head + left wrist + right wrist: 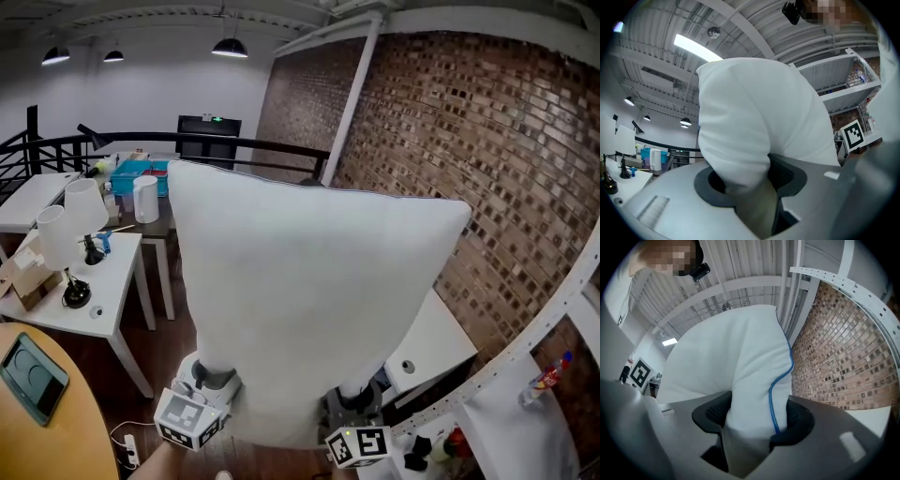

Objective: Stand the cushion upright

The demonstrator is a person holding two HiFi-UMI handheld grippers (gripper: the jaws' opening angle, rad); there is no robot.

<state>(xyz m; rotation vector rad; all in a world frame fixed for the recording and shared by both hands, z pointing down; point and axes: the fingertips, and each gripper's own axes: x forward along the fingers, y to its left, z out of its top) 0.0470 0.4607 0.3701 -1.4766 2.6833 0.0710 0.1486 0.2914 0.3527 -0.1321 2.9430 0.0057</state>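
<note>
A big white cushion [309,300] with thin blue piping hangs in the air and fills the middle of the head view. My left gripper [214,375] is shut on its lower left corner. My right gripper [354,394] is shut on the lower right corner. In the left gripper view the white cushion [750,122] bulges out from between the dark pads. The right gripper view shows the cushion [740,380] pinched between the pads, its blue piping [774,394] running down the edge. Everything behind the cushion is hidden in the head view.
A brick wall [487,159] rises on the right. White tables [112,281] with lamps [82,211] and a blue box stand at left, before a black railing [234,142]. A round wooden table [47,412] with a phone is at the lower left. A white shelf frame [553,309] curves at right.
</note>
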